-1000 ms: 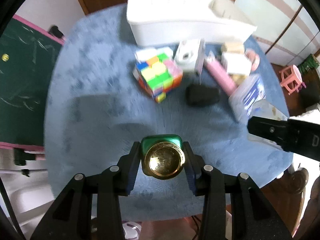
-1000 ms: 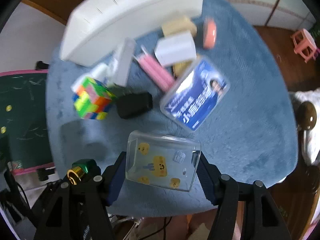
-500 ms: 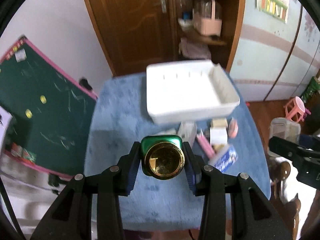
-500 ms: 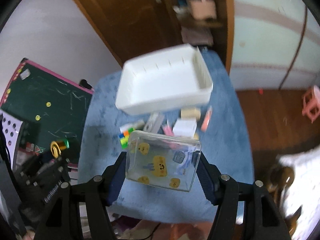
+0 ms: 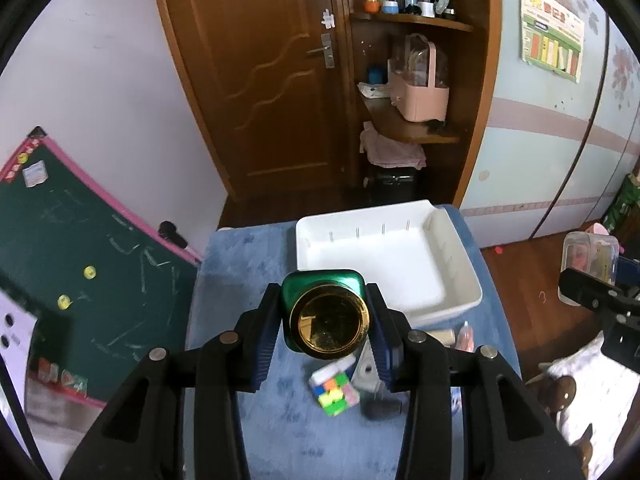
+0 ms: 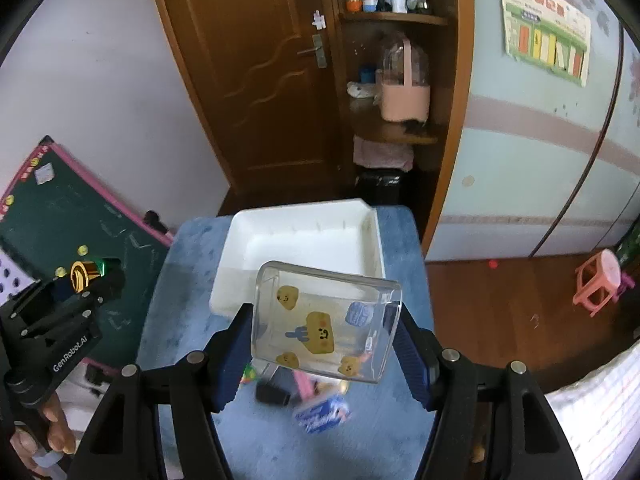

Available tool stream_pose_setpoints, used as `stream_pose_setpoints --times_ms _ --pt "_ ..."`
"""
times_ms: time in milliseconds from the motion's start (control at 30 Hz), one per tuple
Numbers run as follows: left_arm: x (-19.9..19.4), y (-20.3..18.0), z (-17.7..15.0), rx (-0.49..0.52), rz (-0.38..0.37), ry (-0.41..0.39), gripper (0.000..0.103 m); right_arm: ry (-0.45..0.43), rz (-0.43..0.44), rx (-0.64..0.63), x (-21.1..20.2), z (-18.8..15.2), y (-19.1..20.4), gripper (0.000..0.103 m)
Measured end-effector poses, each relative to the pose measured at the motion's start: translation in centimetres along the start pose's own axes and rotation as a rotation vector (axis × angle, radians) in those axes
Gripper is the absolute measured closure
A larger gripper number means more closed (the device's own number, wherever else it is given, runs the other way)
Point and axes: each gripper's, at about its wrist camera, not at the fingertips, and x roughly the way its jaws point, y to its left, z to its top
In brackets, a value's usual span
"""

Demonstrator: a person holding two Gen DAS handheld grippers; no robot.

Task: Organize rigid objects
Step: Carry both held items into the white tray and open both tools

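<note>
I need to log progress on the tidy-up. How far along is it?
Nothing is put away yet: the white bin looks empty. In hand: the left claw grips a green bottle with a gold cap, and the right claw grips a clear box with cartoon stickers, both up above the table. Left: a puzzle cube and other small items on the blue cloth.

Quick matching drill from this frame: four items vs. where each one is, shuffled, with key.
1. green gold-capped bottle
2. clear sticker box
3. white tray
4. colour cube

A. lying on the blue cloth, in front of the tray
B. clamped in the right gripper
C. clamped in the left gripper
D. at the cloth's far end, empty

Pairs: 1-C, 2-B, 3-D, 4-A
</note>
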Motion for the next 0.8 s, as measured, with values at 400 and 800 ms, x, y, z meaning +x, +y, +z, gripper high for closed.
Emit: stream_pose_setpoints --times_ms 400,800 --pt "17.4 -0.6 2.5 -0.046 -0.082 0.166 0.059 0.124 -0.085 -0.041 14.5 4.5 1.2 0.036" --pt "30.3 -3.6 -1.4 0.005 -0.096 0.351 0.059 0.41 -0.133 0.022 32.6 -0.3 0.1 0.036"
